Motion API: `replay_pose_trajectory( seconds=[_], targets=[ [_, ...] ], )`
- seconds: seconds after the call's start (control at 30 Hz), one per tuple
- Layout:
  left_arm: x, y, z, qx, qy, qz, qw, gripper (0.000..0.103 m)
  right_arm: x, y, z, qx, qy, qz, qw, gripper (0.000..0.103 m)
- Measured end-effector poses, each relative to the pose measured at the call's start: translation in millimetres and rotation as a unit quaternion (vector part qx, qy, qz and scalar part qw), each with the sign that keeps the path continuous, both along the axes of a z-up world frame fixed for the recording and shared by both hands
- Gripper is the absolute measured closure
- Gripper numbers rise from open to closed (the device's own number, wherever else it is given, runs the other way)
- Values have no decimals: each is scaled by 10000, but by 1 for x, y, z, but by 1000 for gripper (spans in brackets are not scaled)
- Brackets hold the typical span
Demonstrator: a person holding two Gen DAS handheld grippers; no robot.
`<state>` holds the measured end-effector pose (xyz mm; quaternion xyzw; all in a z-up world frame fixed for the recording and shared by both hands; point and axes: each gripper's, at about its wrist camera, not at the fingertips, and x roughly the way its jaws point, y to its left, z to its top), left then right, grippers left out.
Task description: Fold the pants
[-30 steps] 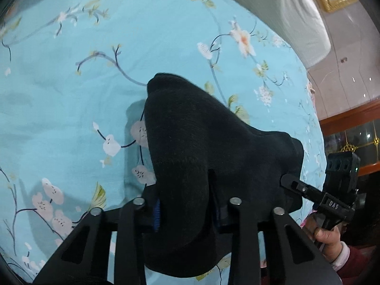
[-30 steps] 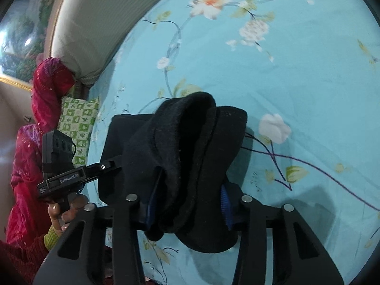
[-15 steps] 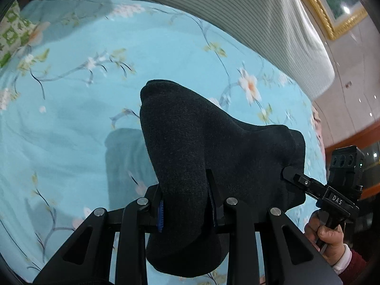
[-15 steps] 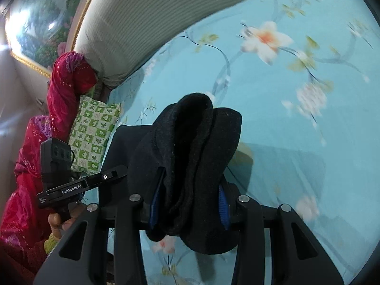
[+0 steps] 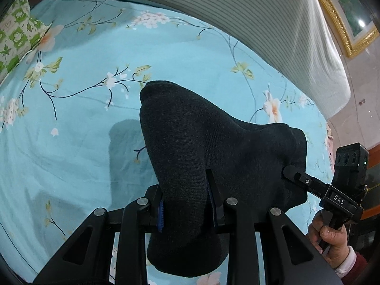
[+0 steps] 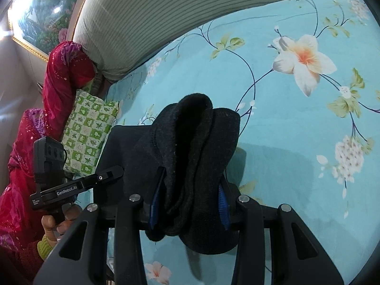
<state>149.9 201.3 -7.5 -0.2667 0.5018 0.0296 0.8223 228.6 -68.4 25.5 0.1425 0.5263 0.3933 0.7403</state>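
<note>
The black pants (image 5: 213,147) are bunched and held up above the blue floral bedsheet (image 5: 71,118) between both grippers. My left gripper (image 5: 186,204) is shut on one bunched end of the pants. My right gripper (image 6: 187,204) is shut on the other end (image 6: 190,142), where several layers are stacked. The right gripper also shows in the left wrist view (image 5: 294,175), clamped on the cloth's right edge. The left gripper shows in the right wrist view (image 6: 111,174) at the cloth's left edge. The fingertips are hidden in the fabric.
A striped grey bolster (image 5: 237,11) lies along the far side of the bed. A green checked pillow (image 6: 87,137) and red cloth (image 6: 59,76) lie at the left. A gold-framed picture (image 5: 344,23) hangs on the wall.
Both grippers have tilted up and moved toward the bolster with the pants held between them. The grip on the cloth is unchanged.
</note>
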Motion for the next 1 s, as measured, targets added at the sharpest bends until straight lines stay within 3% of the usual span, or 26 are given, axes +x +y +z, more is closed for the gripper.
replay_pose_trajectory(
  seconds=[0.4, 0.67, 1.0],
  targets=[
    [4, 4, -24, -59, 184, 5, 9998, 71, 6, 6, -21, -199, 180, 72, 9996, 57],
    [3, 6, -30, 48, 244, 11, 9997, 52, 9, -3, -32, -271, 186, -54, 9994, 44],
    [-11, 13, -22, 279, 293, 121, 9991, 40, 5, -12, -25, -428, 12, -226, 9988, 36]
  ],
)
